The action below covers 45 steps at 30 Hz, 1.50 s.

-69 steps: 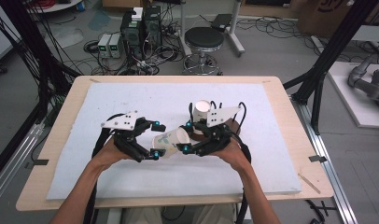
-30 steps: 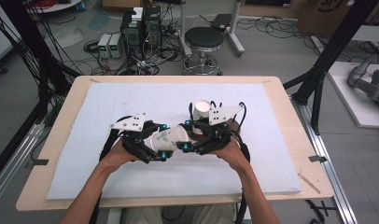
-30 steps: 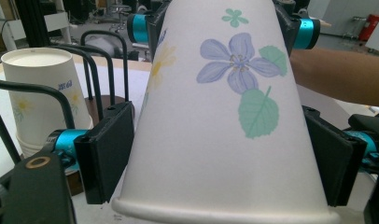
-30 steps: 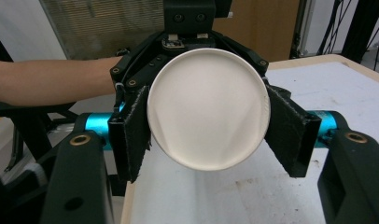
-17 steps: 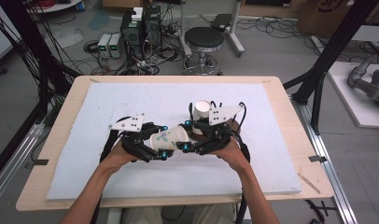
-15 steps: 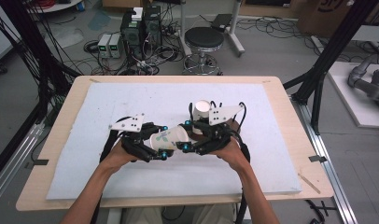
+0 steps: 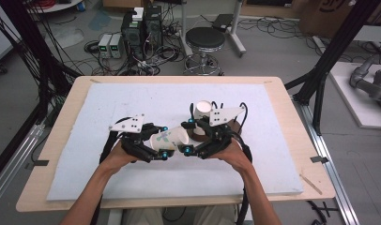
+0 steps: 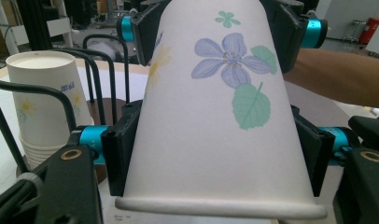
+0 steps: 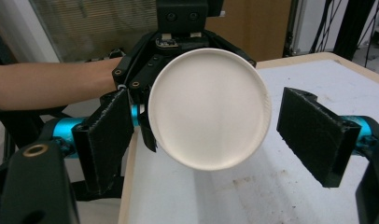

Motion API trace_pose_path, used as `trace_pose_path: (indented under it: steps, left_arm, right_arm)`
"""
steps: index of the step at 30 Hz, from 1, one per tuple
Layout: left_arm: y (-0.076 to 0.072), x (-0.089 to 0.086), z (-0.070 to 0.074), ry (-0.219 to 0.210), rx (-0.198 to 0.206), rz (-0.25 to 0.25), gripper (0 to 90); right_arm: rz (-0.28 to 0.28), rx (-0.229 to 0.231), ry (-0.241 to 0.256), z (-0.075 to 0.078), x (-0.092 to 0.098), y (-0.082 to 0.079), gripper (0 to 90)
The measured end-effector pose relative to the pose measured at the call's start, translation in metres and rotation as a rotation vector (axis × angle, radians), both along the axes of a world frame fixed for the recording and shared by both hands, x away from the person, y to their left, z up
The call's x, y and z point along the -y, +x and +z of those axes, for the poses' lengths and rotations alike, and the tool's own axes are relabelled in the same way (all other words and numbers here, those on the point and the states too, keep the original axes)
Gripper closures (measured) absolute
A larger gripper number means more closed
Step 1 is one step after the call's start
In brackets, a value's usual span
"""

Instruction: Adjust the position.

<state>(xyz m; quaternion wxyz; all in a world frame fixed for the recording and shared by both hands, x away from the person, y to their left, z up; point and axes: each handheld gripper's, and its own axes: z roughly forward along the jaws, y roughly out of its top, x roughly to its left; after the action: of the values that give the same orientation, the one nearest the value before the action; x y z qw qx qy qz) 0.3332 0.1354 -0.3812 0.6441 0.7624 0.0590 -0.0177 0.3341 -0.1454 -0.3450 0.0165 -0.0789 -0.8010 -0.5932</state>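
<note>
A white paper cup (image 7: 170, 137) with a blue flower print lies on its side in the air between the two grippers. My left gripper (image 7: 163, 140) is shut on it near the rim. In the left gripper view the cup (image 8: 215, 116) sits wedged between both pads of the left gripper (image 8: 215, 158). My right gripper (image 7: 187, 136) is open around the cup's base end. In the right gripper view the round base (image 9: 208, 107) faces the camera inside the right gripper (image 9: 211, 135); the right pad (image 9: 313, 135) stands clear of it.
A stack of upside-down paper cups (image 7: 202, 110) stands on a dark brown round base (image 7: 231, 126) just behind the right gripper, also in the left gripper view (image 8: 47, 102). A white mat (image 7: 132, 98) covers the wooden table (image 7: 292, 140).
The left gripper has moved right, toward the right gripper, and the cup now spans both. Over the last half second nothing has visibly moved.
</note>
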Motion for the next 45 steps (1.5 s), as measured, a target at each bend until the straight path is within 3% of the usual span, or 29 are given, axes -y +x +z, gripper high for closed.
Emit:
trace_pose_path:
  steps: [6, 7, 12, 13, 14, 15, 16, 17, 19, 20, 21, 26, 27, 28, 33, 35, 37, 39, 41, 45]
  left_arm:
    - [-0.002, -0.006, 0.003, 0.026, -0.002, 0.018, 31.0]
    - [-0.004, -0.011, 0.006, 0.052, 0.007, 0.025, 31.0]
    - [-0.006, -0.022, 0.014, 0.098, 0.015, 0.046, 31.1]
    - [-0.007, -0.025, 0.018, 0.137, 0.023, 0.053, 31.1]
    - [-0.007, -0.025, 0.018, 0.137, 0.023, 0.053, 31.1]
    - [-0.008, -0.028, 0.022, 0.176, 0.030, 0.059, 31.1]
    - [-0.008, -0.028, 0.022, 0.176, 0.030, 0.059, 31.1]
    - [-0.008, -0.028, 0.024, 0.198, 0.035, 0.059, 31.1]
    - [-0.008, -0.029, 0.031, 0.254, 0.052, 0.057, 31.0]
    - [-0.008, -0.029, 0.031, 0.254, 0.052, 0.057, 31.0]
    - [-0.008, -0.030, 0.036, 0.296, 0.066, 0.056, 30.9]
    - [-0.009, -0.031, 0.044, 0.353, 0.068, 0.059, 30.9]
    - [-0.009, -0.030, 0.048, 0.386, 0.068, 0.055, 30.9]
    - [-0.009, -0.030, 0.048, 0.386, 0.068, 0.055, 30.9]
    - [-0.010, -0.024, 0.057, 0.495, 0.070, 0.031, 30.8]
    - [-0.010, -0.022, 0.059, 0.511, 0.072, 0.028, 30.8]
    - [-0.010, -0.017, 0.064, 0.585, 0.102, 0.018, 30.8]
    - [-0.010, -0.016, 0.065, 0.597, 0.102, 0.014, 30.8]
    - [-0.011, -0.012, 0.070, 0.635, 0.100, 0.001, 30.8]
    - [-0.010, -0.007, 0.072, 0.666, 0.093, -0.004, 30.8]
  right_arm:
    - [-0.008, 0.008, -0.001, 0.002, 0.004, 0.000, 16.7]
    - [-0.022, 0.012, -0.016, 0.004, 0.005, 0.000, 16.7]
    - [-0.026, 0.020, -0.057, 0.007, 0.007, -0.001, 16.7]
    - [-0.027, 0.032, -0.085, 0.009, 0.006, -0.002, 16.7]
    - [-0.027, 0.032, -0.085, 0.009, 0.006, -0.002, 16.7]
    - [-0.019, 0.031, -0.106, 0.011, 0.004, -0.003, 16.7]
    - [-0.019, 0.031, -0.106, 0.011, 0.004, -0.003, 16.7]
    - [-0.013, 0.041, -0.150, 0.013, 0.002, -0.004, 16.7]
    - [-0.016, 0.044, -0.180, 0.016, 0.001, -0.004, 16.7]
    - [-0.016, 0.044, -0.180, 0.016, 0.001, -0.004, 16.7]
    - [-0.023, 0.060, -0.214, 0.019, -0.001, -0.004, 16.7]
    - [-0.026, 0.074, -0.283, 0.026, -0.004, -0.005, 16.7]
    - [-0.023, 0.081, -0.317, 0.029, -0.006, -0.006, 16.7]
    - [-0.023, 0.081, -0.317, 0.029, -0.006, -0.006, 16.7]
    - [-0.021, 0.098, -0.414, 0.039, -0.012, -0.005, 16.8]
    - [-0.018, 0.100, -0.430, 0.041, -0.013, -0.005, 16.8]
    - [-0.011, 0.108, -0.476, 0.044, -0.018, -0.006, 16.8]
    - [-0.007, 0.102, -0.490, 0.045, -0.020, -0.006, 16.8]
    - [0.008, 0.110, -0.540, 0.047, -0.026, -0.006, 16.8]
    - [0.013, 0.117, -0.595, 0.050, -0.033, -0.006, 16.8]
